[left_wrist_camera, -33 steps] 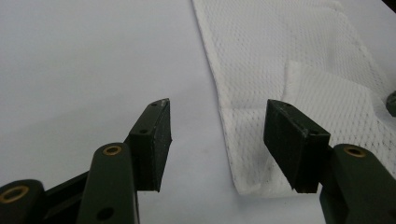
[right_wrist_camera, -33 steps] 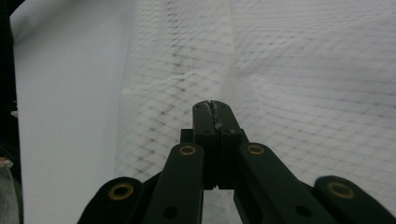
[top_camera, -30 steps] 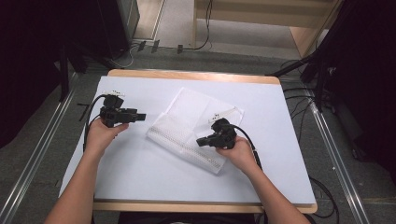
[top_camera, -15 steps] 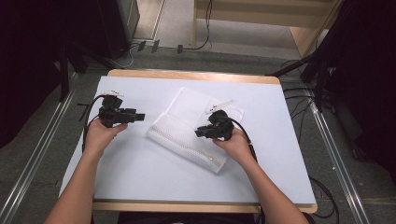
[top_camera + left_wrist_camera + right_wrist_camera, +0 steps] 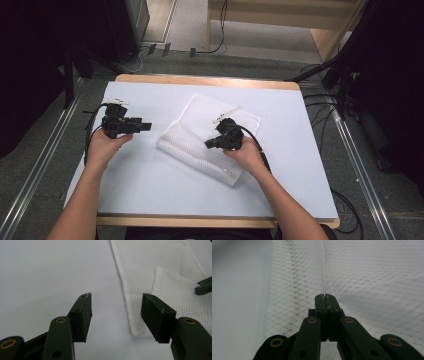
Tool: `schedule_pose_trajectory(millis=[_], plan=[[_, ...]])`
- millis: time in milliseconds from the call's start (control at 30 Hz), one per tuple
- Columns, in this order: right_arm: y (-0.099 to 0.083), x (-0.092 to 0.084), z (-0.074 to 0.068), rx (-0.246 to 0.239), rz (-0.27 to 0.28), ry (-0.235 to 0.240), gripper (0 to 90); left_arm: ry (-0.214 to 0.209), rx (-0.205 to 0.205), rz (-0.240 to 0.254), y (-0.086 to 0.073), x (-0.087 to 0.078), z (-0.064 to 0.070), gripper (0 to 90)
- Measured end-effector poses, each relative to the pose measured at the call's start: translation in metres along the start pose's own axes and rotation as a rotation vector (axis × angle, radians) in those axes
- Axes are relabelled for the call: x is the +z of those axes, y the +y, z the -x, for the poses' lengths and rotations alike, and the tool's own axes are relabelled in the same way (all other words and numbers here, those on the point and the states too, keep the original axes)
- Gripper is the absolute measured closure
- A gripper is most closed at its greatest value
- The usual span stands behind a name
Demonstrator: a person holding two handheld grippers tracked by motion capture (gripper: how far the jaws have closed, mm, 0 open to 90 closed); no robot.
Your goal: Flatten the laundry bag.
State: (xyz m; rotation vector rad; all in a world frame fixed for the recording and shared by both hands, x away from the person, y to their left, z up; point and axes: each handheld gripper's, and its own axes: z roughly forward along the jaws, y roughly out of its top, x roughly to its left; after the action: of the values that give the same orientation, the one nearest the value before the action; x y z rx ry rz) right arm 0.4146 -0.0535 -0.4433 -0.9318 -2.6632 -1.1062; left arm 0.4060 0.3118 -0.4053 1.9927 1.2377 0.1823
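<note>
High view: a white mesh bag (image 5: 210, 137) lies mid-table, and the right gripper (image 5: 211, 144) sits over it, while the left gripper (image 5: 146, 126) rests to its left on the table (image 5: 150, 190).
Left gripper view: jaws spread, holding nothing, bag edge just beyond.
Right gripper view: jaws, having just closed, pinch a raised mesh fold

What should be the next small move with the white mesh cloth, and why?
Probably carry the pinched layer further across to finish the fold. The right gripper is shut on a raised ridge of the white mesh cloth, while the left gripper waits open beside the cloth's edge, holding nothing. It could then pin that edge if the cloth slides on the table.
</note>
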Motion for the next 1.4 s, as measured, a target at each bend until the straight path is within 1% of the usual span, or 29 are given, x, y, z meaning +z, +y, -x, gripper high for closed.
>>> schedule_pose_trajectory(millis=[33,200,300,400,467,533,600,767,833,867,1033,1067,1100,1133,1200,1267,1333,1400], plan=[[0.001,-0.002,-0.003,0.000,0.004,0.003,90.0,-0.002,-0.003,0.001,0.000,0.000,0.000,43.0],[0.004,-0.012,-0.018,-0.032,0.030,0.024,90.0,-0.002,0.001,0.008,0.001,0.000,0.001,43.1],[0.005,-0.015,-0.027,-0.042,0.039,0.044,90.0,-0.008,-0.002,0.013,0.001,0.000,0.000,43.1],[0.006,-0.018,-0.038,-0.051,0.055,0.053,90.0,-0.010,-0.005,0.018,0.002,0.000,0.000,43.1],[0.006,-0.022,-0.045,-0.059,0.062,0.061,90.0,-0.012,0.002,0.015,0.003,0.001,0.000,43.1],[0.007,-0.024,-0.053,-0.056,0.073,0.068,90.0,-0.012,-0.001,0.020,0.005,0.001,0.001,43.1],[0.007,-0.027,-0.061,-0.067,0.079,0.084,90.0,-0.013,0.002,0.018,0.006,0.002,0.001,43.1],[0.007,-0.029,-0.080,-0.083,0.069,0.113,89.8,-0.019,0.009,0.016,0.010,0.006,0.001,43.1],[0.006,-0.030,-0.085,-0.094,0.074,0.116,86.5,-0.023,0.015,0.013,0.011,0.008,0.002,43.1],[0.006,-0.031,-0.087,-0.098,0.077,0.115,84.9,-0.027,0.016,0.013,0.012,0.009,0.002,43.1],[0.004,-0.036,-0.090,-0.096,0.091,0.113,83.3,-0.028,0.021,0.011,0.014,0.011,0.003,43.1],[0.003,-0.037,-0.090,-0.103,0.096,0.105,83.1,-0.027,0.022,0.008,0.014,0.011,0.003,43.0],[0.003,-0.039,-0.089,-0.100,0.096,0.100,82.2,-0.028,0.020,0.009,0.014,0.012,0.003,43.0],[0.002,-0.039,-0.088,-0.101,0.106,0.096,81.4,-0.032,0.020,0.007,0.014,0.013,0.004,43.1],[-0.001,-0.041,-0.084,-0.100,0.116,0.073,78.1,-0.032,0.030,-0.003,0.014,0.015,0.005,43.0],[-0.004,-0.040,-0.079,-0.111,0.129,0.060,74.3,-0.034,0.032,-0.008,0.015,0.017,0.006,43.1],[-0.008,-0.040,-0.075,-0.123,0.138,0.053,74.4,-0.037,0.034,-0.013,0.015,0.019,0.008,43.1],[-0.010,-0.041,-0.071,-0.124,0.143,0.043,74.3,-0.046,0.041,-0.017,0.016,0.022,0.009,43.1]])
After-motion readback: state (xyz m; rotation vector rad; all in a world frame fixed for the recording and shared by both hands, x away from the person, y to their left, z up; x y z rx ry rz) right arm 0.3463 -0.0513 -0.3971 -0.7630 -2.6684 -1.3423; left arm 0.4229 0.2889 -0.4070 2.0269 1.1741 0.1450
